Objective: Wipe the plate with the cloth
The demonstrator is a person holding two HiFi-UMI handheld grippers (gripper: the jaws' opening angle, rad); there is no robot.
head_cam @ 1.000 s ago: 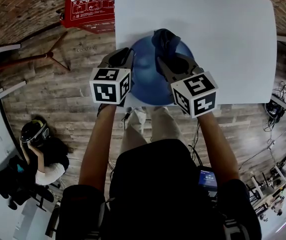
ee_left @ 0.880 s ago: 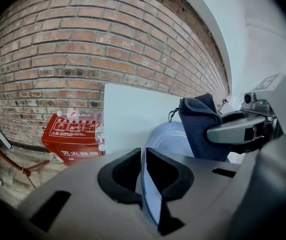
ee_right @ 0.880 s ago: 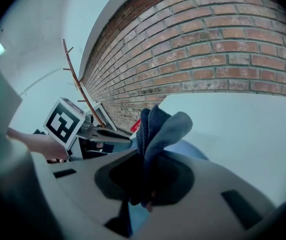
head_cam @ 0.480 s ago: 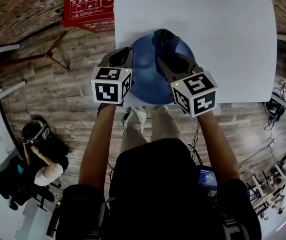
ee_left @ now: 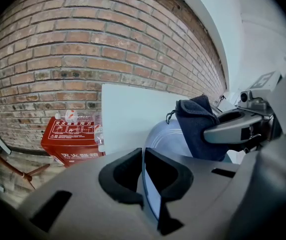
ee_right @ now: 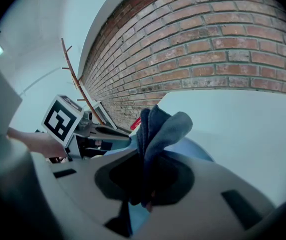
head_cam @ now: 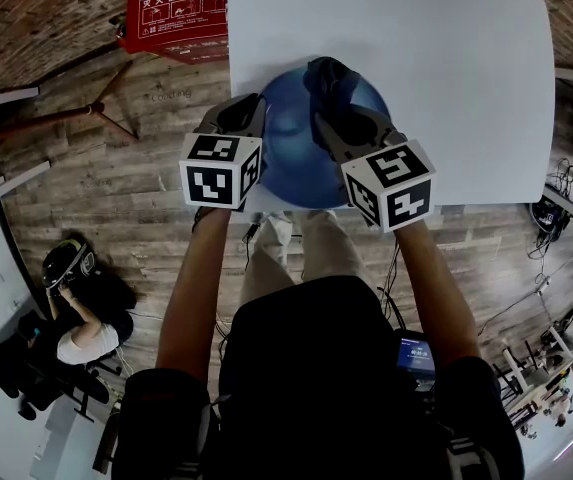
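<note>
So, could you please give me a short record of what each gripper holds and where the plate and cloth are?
left gripper: jaws shut on the rim of the blue plate
right gripper: jaws shut on the dark blue cloth
plate position: held over the near edge of the white table
cloth position: bunched at the plate's far side
wiping contact: cannot tell for sure
background: red box beside a brick wall
</note>
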